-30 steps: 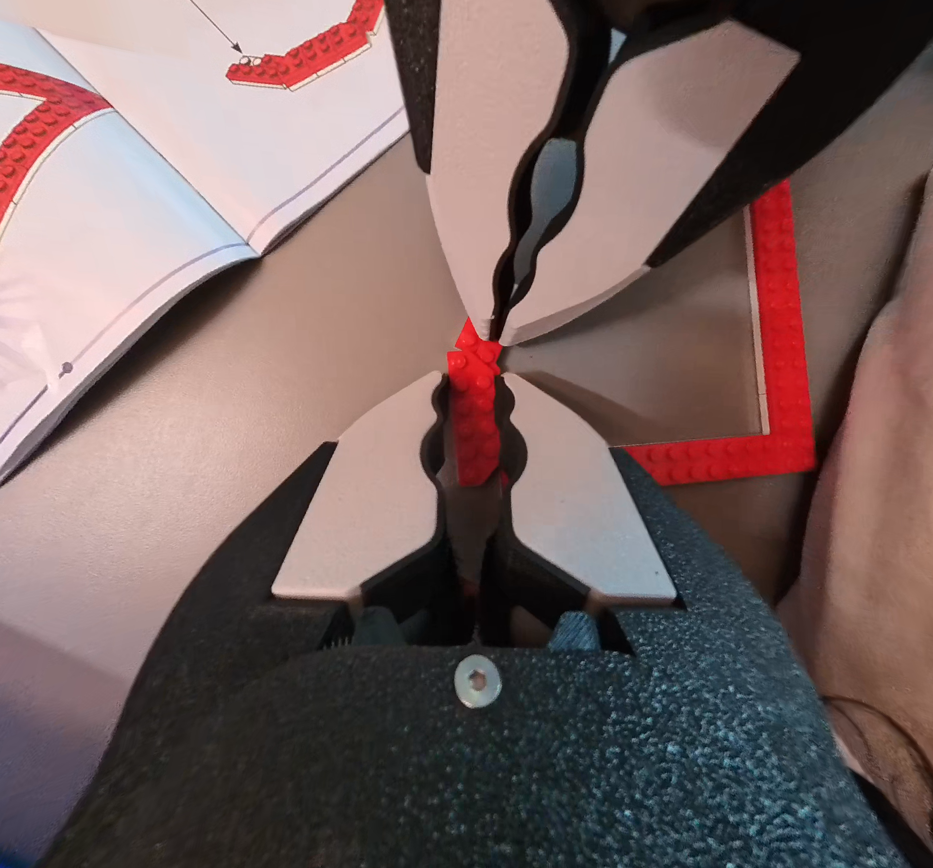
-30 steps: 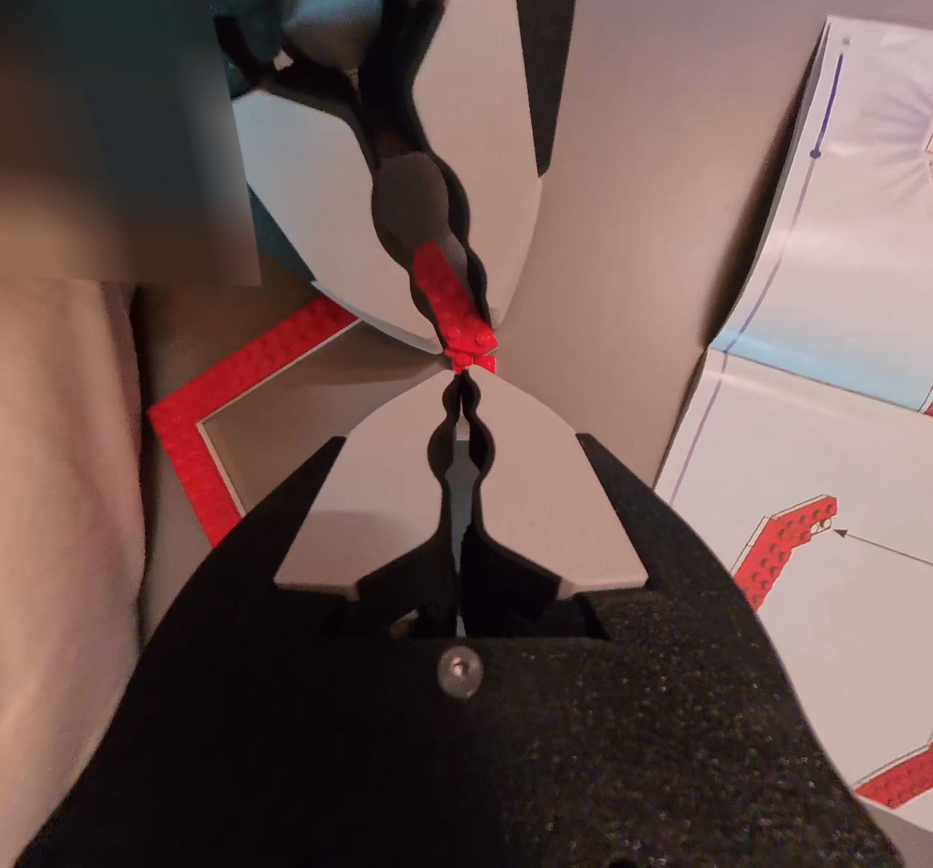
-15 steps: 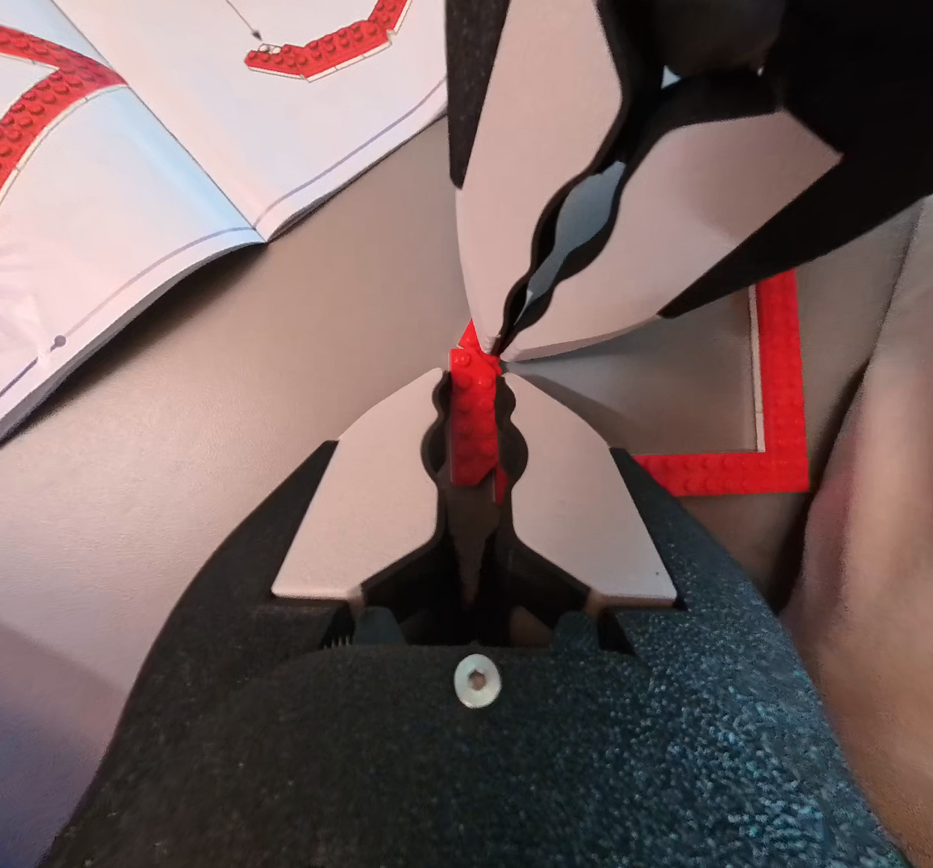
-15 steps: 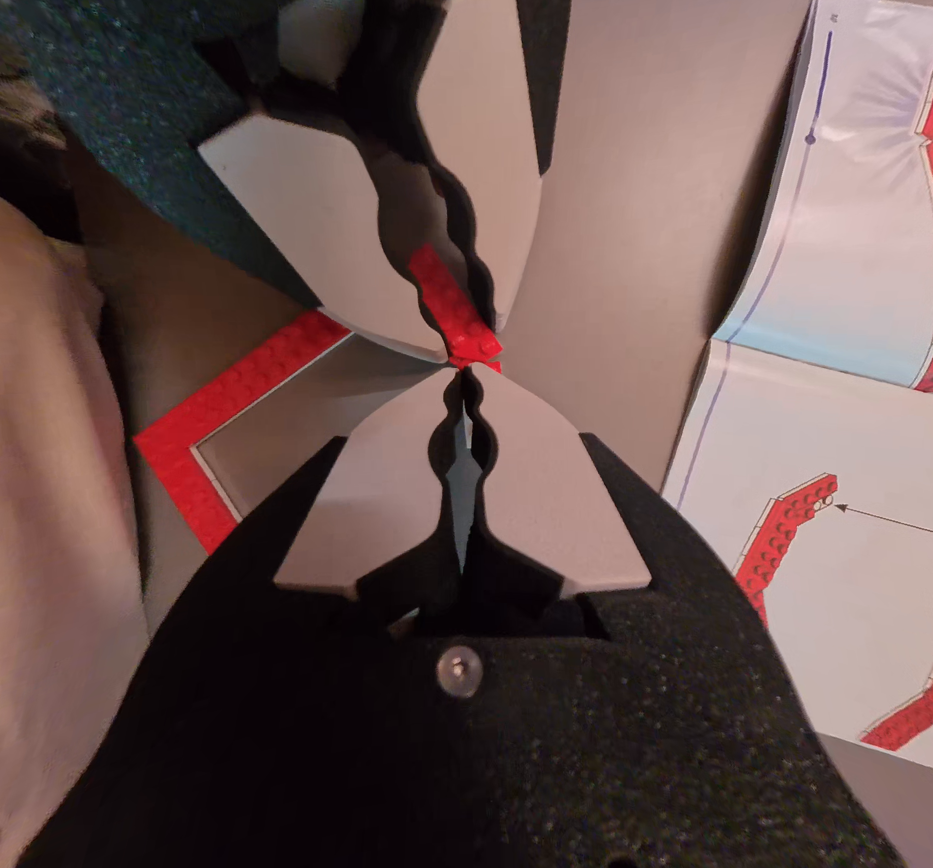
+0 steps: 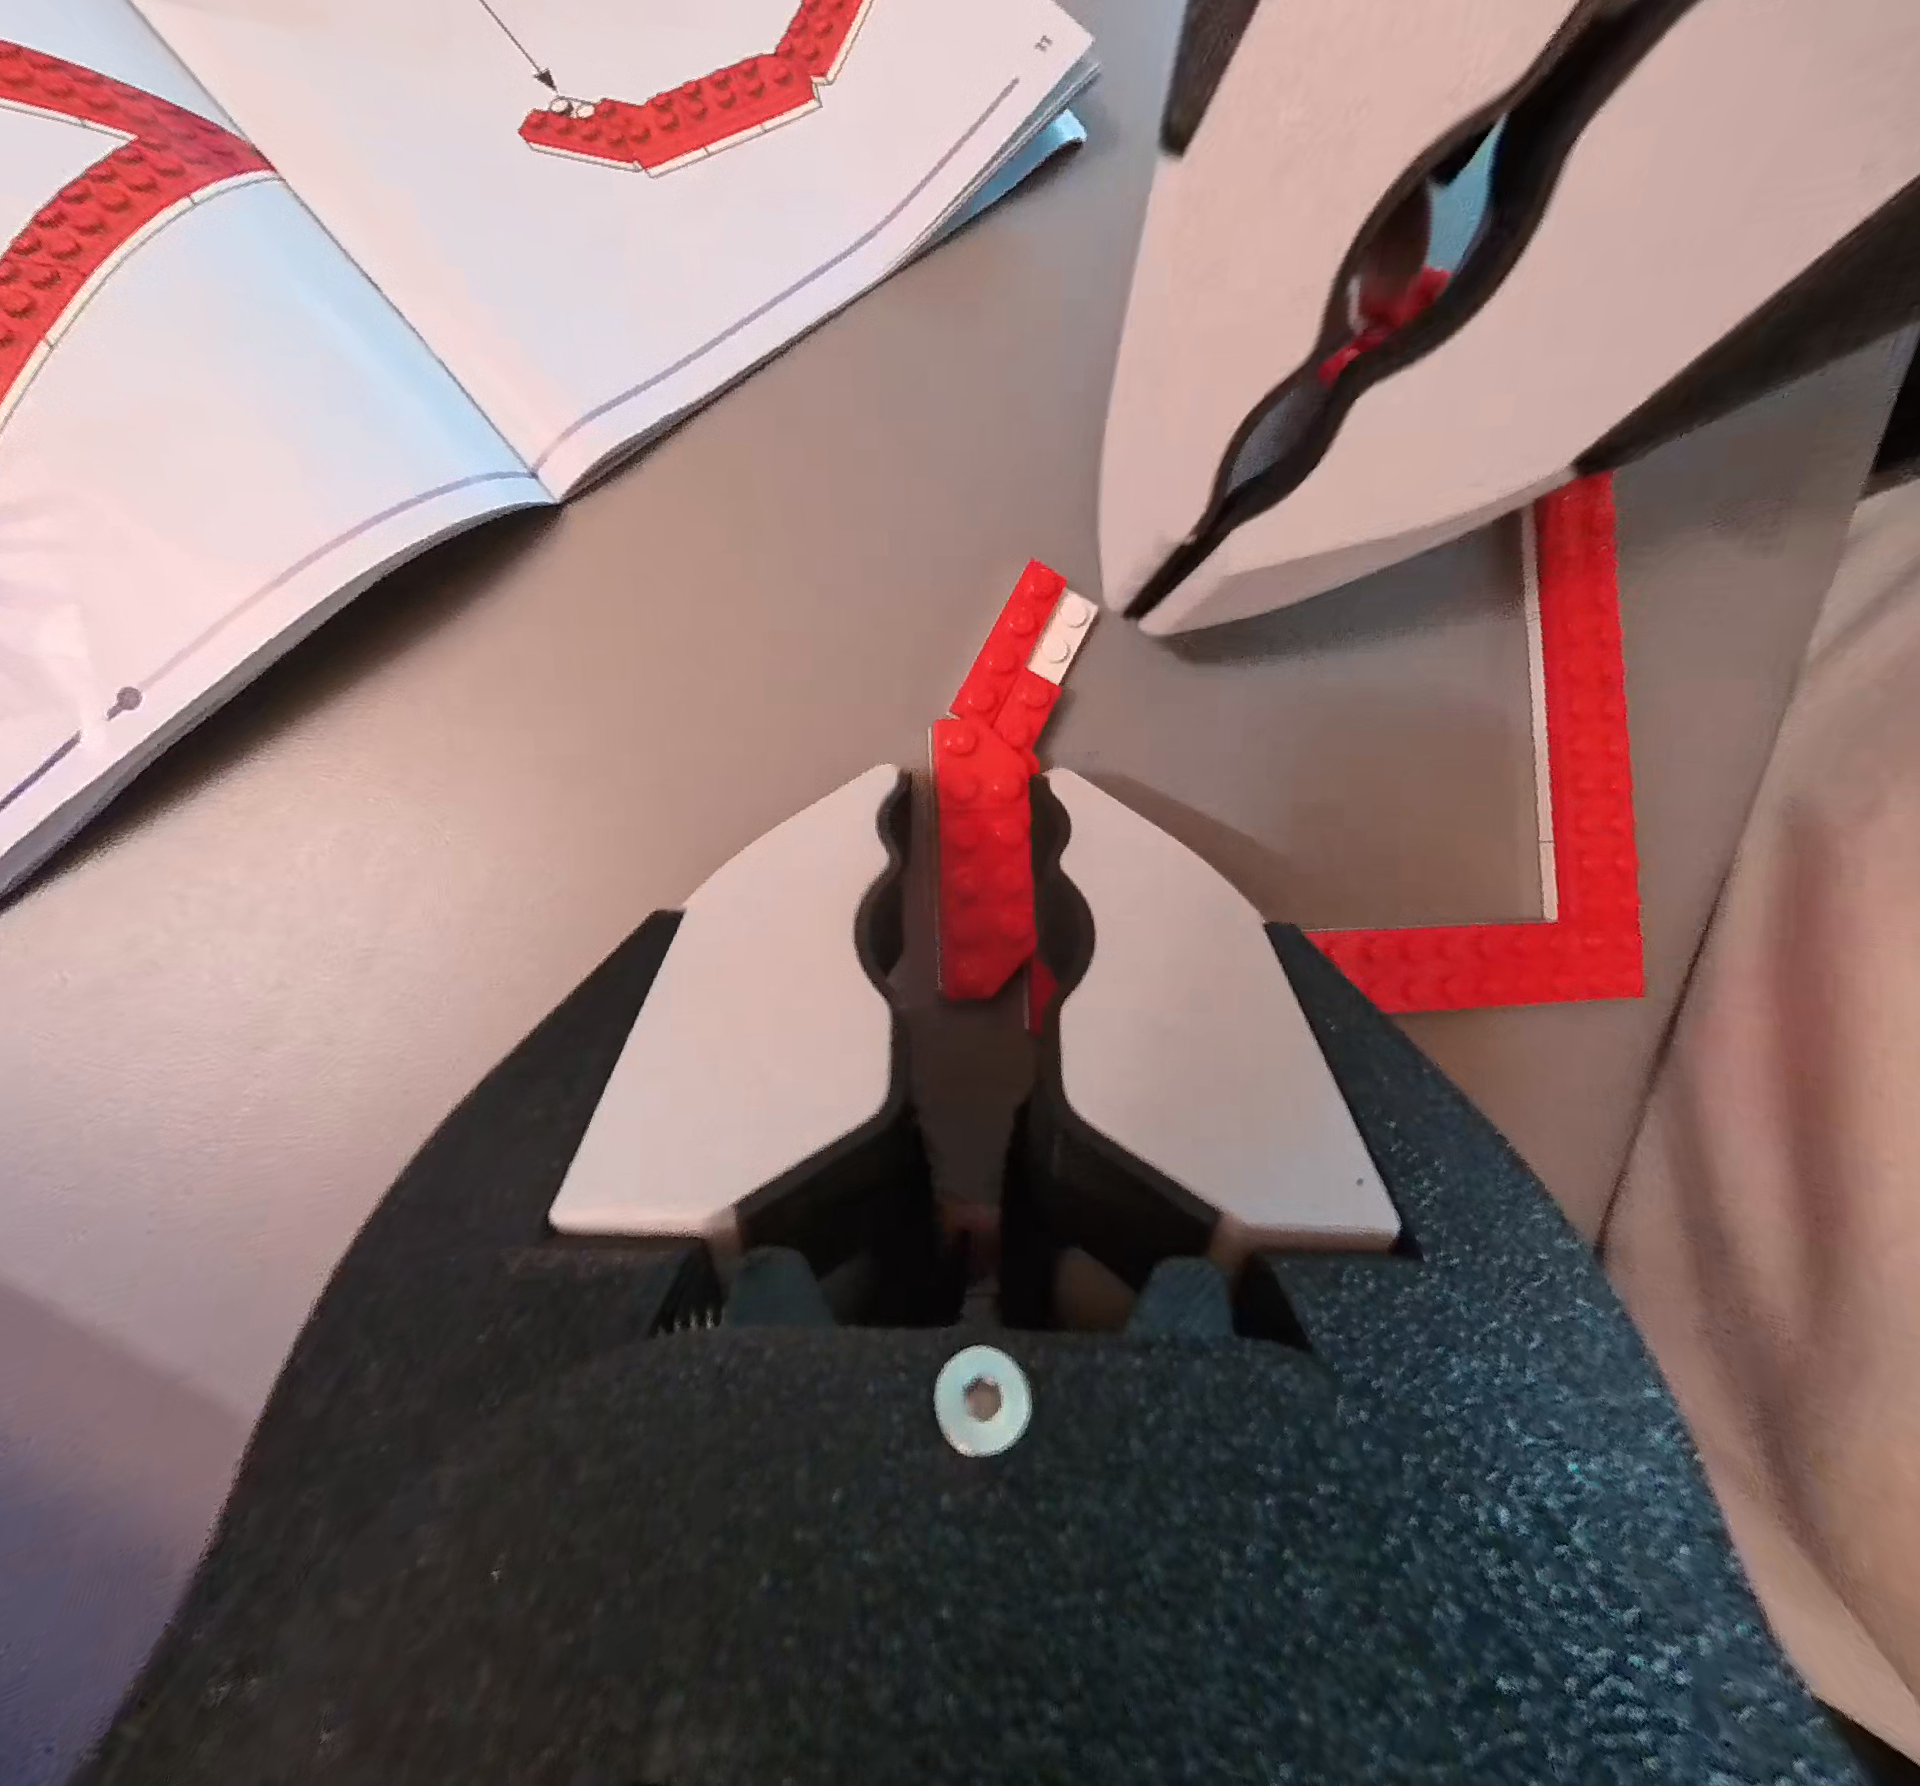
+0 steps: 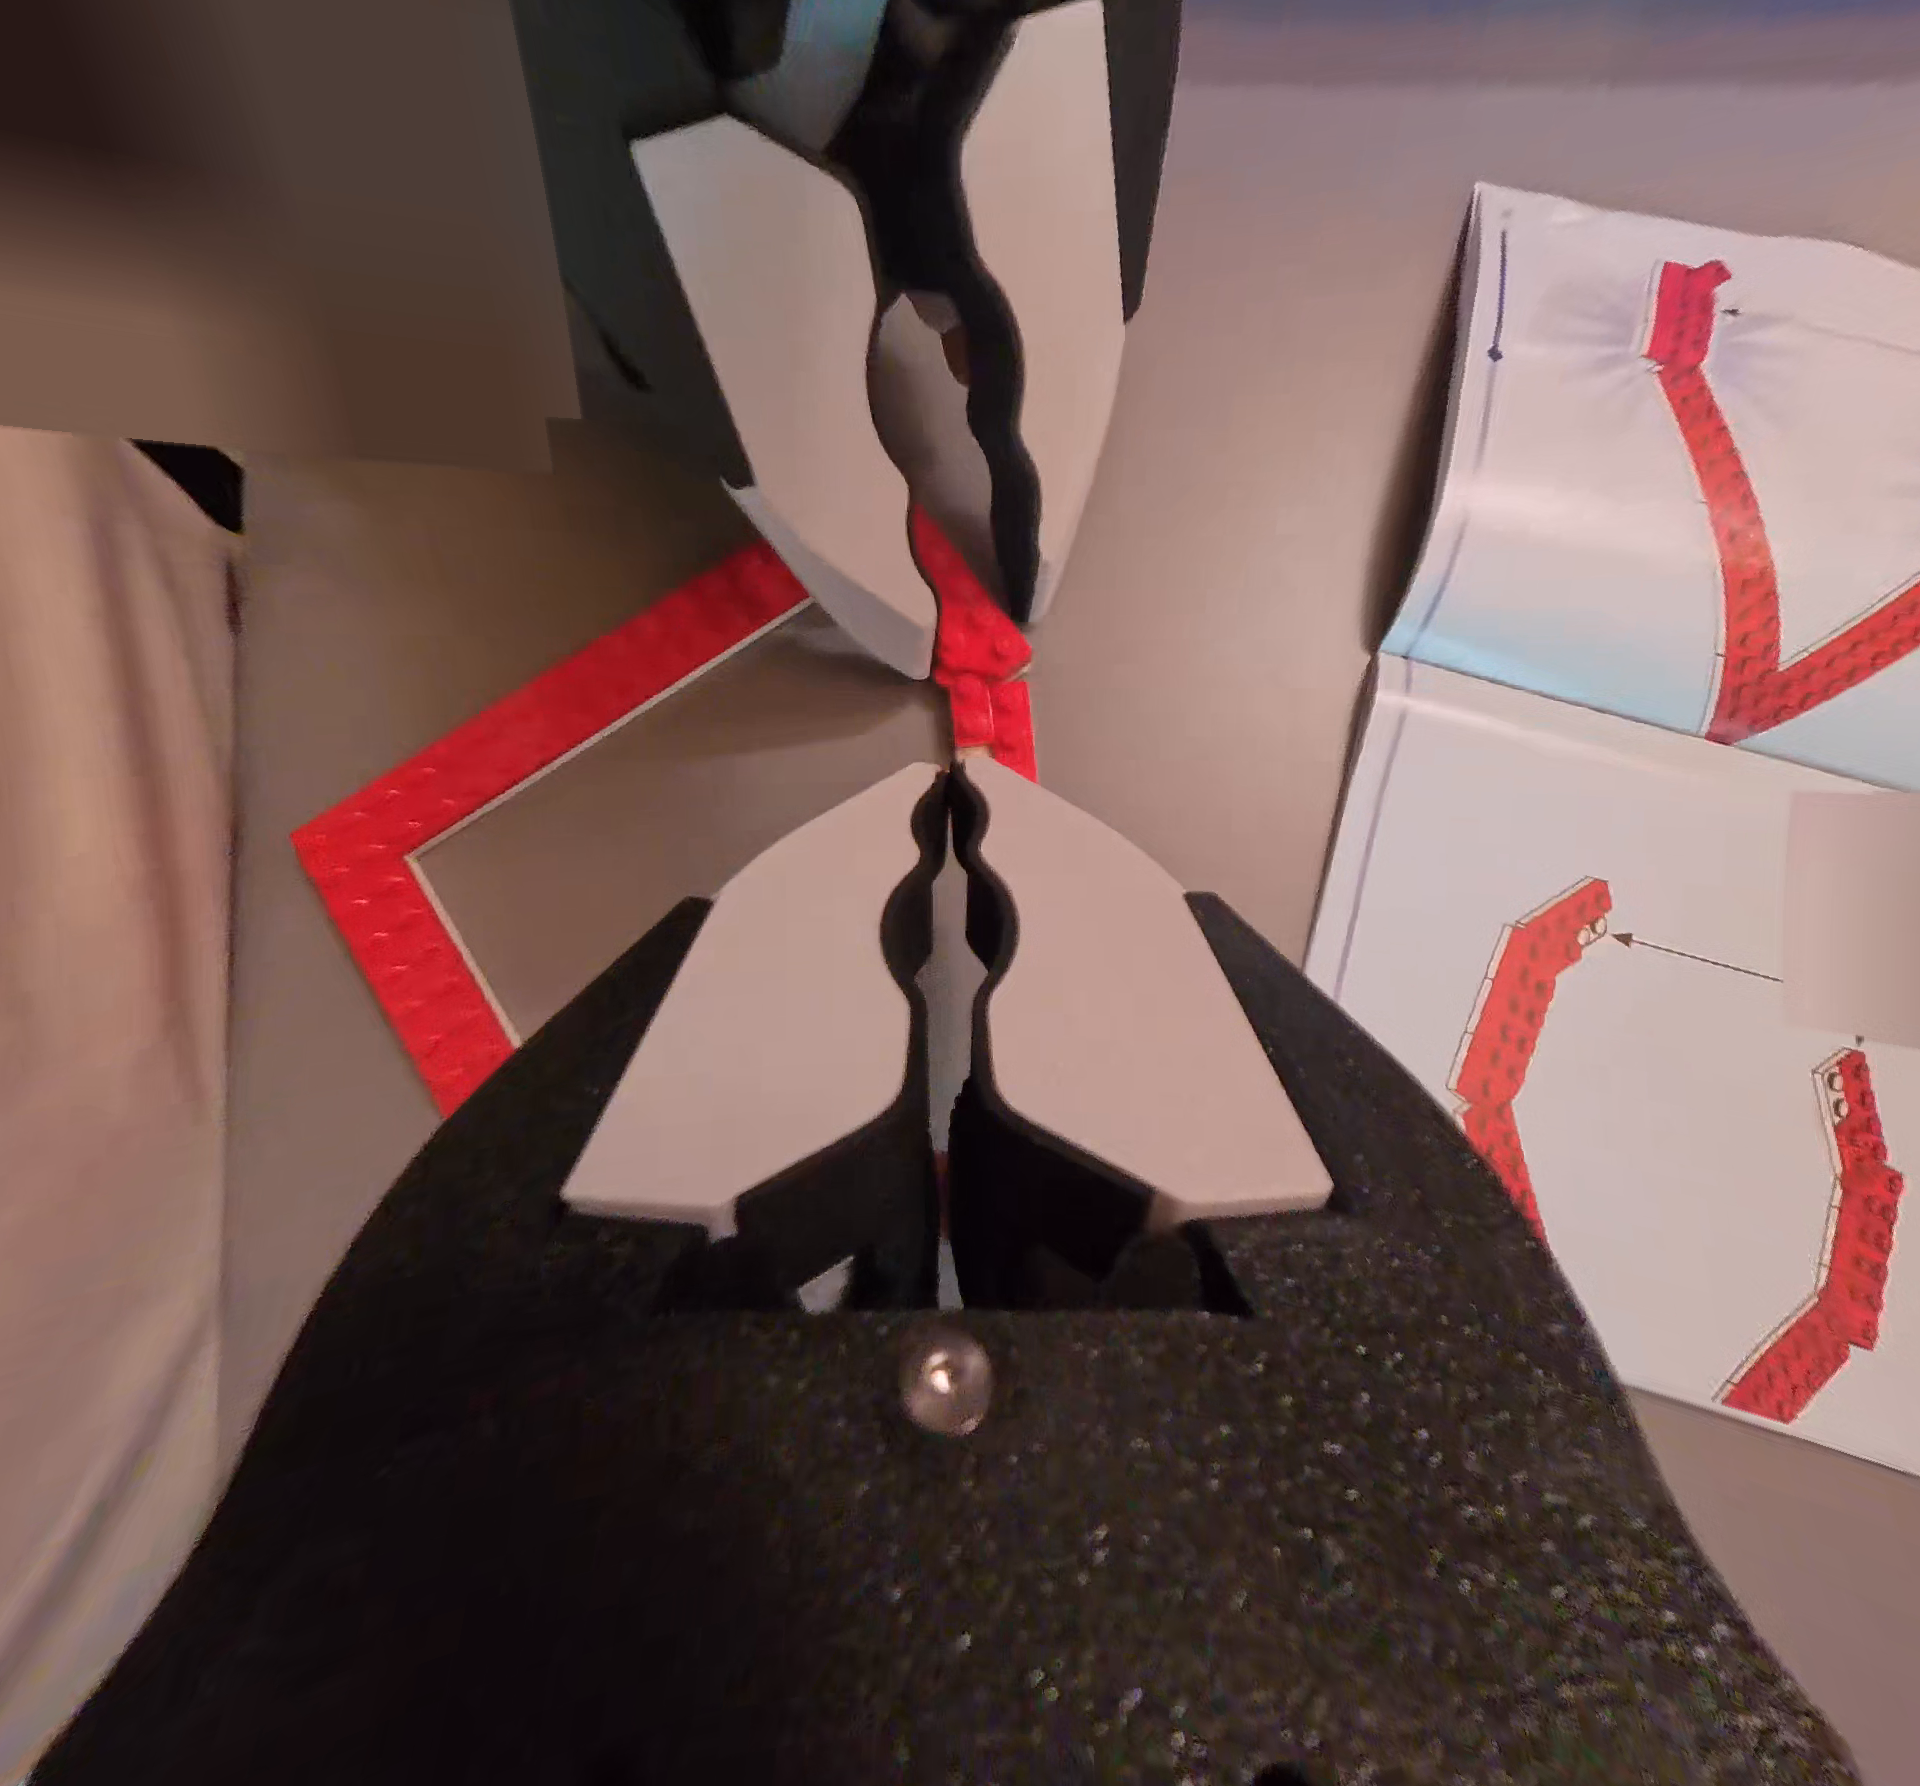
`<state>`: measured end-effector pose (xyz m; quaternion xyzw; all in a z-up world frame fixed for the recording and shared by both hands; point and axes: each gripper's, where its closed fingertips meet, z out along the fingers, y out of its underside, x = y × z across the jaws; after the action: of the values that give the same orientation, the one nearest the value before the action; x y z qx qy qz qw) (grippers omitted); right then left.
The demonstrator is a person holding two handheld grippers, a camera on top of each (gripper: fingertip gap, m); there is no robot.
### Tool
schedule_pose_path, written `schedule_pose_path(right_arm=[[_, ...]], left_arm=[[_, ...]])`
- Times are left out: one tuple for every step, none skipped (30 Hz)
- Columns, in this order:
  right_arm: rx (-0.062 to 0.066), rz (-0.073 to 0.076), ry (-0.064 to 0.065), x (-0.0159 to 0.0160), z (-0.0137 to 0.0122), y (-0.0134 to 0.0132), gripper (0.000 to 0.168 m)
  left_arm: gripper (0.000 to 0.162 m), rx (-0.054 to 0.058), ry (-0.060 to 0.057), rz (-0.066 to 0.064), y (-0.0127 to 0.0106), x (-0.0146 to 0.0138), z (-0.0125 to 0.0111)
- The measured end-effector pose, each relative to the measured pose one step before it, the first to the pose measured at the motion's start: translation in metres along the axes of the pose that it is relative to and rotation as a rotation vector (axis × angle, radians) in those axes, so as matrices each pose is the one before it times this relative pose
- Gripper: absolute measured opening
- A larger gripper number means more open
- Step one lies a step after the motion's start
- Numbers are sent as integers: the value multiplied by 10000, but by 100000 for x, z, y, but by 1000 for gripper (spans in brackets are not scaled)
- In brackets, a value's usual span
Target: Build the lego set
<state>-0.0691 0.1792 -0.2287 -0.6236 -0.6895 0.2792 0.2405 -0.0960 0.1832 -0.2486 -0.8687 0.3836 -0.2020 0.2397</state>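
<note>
We've got the left gripper [image 5: 975, 775] jaws clamped on the red strip [image 5: 987, 863], its white-tipped end poking out. Right gripper [image 6: 951, 780] jaws are together, empty, just beside that tip. Open desk [image 5: 520, 801] lies left, red frame [image 5: 1584, 749] right.

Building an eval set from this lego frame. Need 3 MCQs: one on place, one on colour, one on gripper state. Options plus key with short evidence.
1. Where is the red L-shaped frame?
A. flat on the table
B. in the right gripper
C. on the booklet

2. What colour is the small plate at the far tip of the held red lego strip?
A. blue
B. white
C. black

3. What is the left gripper doing?
A. open, empty
B. shut on the strip
C. lying on the booklet

Key: A, the frame lies on the grey table. B, pale studs beside red. B, its fingers clamp the strip's near end.
</note>
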Motion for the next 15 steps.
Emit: schedule_pose_path(right_arm=[[-176,-45,125,157,397,107,0],[-106,-33,133,205,327,3,0],[-7,4,46,114,281,-132,0],[48,34,-46,17,226,-202,0],[86,50,-78,-39,181,-262,0],[53,45,-69,-33,166,-211,0],[-26,43,-19,25,169,-83,0],[-142,26,-13,22,217,129,0],[-250,-2,-36,-2,255,326,0],[39,20,-8,29,57,-72,0],[-26,96,-65,1,10,24,0],[-54,183,-72,-8,16,37,0],[-78,203,-75,-43,10,19,0],[-94,218,-72,-31,8,33,0],[-89,187,-43,-31,16,24,1]], left_arm=[[22,-2,-20,-14,66,-21,-60],[21,22,-10,-1,52,-12,-67],[20,33,21,-4,32,4,-35],[20,39,51,-32,33,-4,-15],[18,59,109,-65,-5,46,20],[18,59,97,-86,3,0,26],[17,49,98,-86,26,-7,19],[18,63,61,-58,-9,-18,3],[18,47,8,-61,7,-66,-1],[18,22,23,-43,29,-28,-28],[18,31,37,-84,3,-5,-6],[17,5,41,-96,7,-11,4],[17,-3,25,-23,17,-4,-3],[17,5,48,-14,10,0,-7],[17,-3,95,-67,17,-5,-7]])
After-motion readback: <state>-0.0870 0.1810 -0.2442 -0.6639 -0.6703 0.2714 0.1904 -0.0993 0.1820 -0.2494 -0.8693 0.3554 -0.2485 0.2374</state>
